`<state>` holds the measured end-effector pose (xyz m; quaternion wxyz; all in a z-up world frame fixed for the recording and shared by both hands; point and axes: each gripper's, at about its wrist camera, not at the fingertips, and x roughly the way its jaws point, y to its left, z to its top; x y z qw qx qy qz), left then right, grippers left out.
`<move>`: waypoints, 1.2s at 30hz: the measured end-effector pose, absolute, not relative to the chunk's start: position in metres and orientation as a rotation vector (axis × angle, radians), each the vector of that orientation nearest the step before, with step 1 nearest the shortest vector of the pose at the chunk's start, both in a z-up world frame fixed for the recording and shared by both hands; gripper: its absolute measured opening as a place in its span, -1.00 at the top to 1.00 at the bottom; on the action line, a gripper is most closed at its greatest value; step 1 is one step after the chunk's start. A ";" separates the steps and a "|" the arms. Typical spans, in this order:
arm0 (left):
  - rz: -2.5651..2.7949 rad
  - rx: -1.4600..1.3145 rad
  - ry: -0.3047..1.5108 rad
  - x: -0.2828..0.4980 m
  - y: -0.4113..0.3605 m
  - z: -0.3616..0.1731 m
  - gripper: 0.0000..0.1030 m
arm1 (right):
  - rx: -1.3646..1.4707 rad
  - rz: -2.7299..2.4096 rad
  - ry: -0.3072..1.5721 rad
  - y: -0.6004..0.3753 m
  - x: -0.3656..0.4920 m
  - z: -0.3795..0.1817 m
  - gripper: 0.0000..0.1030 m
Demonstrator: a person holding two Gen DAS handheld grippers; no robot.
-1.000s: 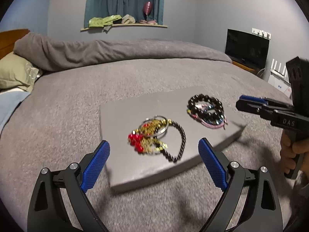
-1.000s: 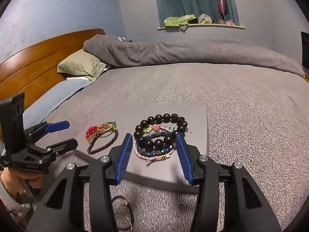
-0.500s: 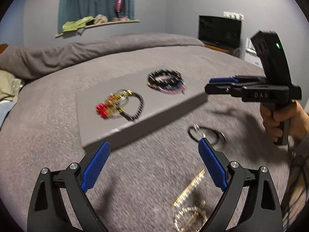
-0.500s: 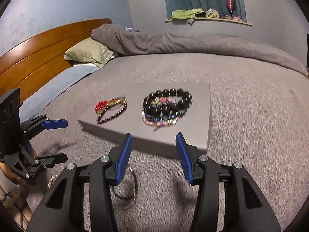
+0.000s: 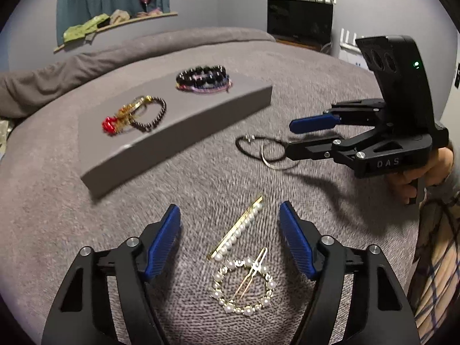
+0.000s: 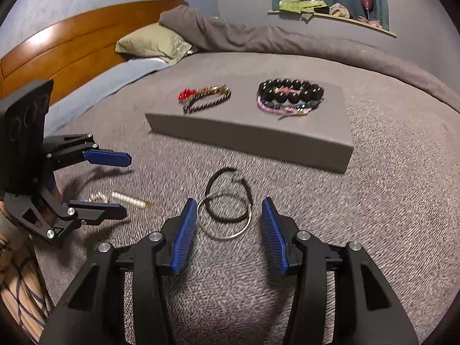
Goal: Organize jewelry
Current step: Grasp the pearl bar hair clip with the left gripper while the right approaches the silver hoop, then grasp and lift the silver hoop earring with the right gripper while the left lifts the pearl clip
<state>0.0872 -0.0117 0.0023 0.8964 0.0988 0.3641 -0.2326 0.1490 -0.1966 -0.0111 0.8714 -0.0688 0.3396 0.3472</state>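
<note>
Left gripper (image 5: 230, 230): jaws spread wide, holding nothing, low over the bedspread (image 5: 72, 230).
Pearl bar clip (image 5: 237, 231): lying on the bedspread between the left fingers, slanted, touching neither pad.
Pearl ring clip (image 5: 244, 284): just behind the bar clip, nearer the left gripper's body, flat on the bedspread.
Right gripper (image 6: 230, 230): jaws spread wide, empty, low over the bedspread.
Black loop (image 6: 228, 197): just ahead of the right fingertips, partly between them, overlapping the silver hoop (image 6: 227, 227).
Silver hoop: between the right pads, close to the left one; contact cannot be told.
Grey pad (image 6: 258, 135): ahead of both grippers, beyond the loose pieces.
Bead bracelets (image 6: 290, 95): stacked on the pad, ahead and right of the right gripper.
Red-gold bracelets (image 6: 205, 97): on the pad, ahead and left of the right gripper, blurred.
</note>
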 end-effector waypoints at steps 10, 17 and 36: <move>-0.485 0.187 0.807 0.091 -0.011 -0.008 0.44 | -0.247 0.693 0.710 -0.179 0.144 -0.021 -0.12; -0.494 0.195 0.809 0.090 -0.018 -0.007 0.67 | -0.284 0.679 0.725 -0.173 0.149 -0.026 -0.14; -0.460 0.200 0.749 0.092 -0.024 0.002 0.88 | -0.210 0.666 0.672 -0.190 0.156 -0.006 0.08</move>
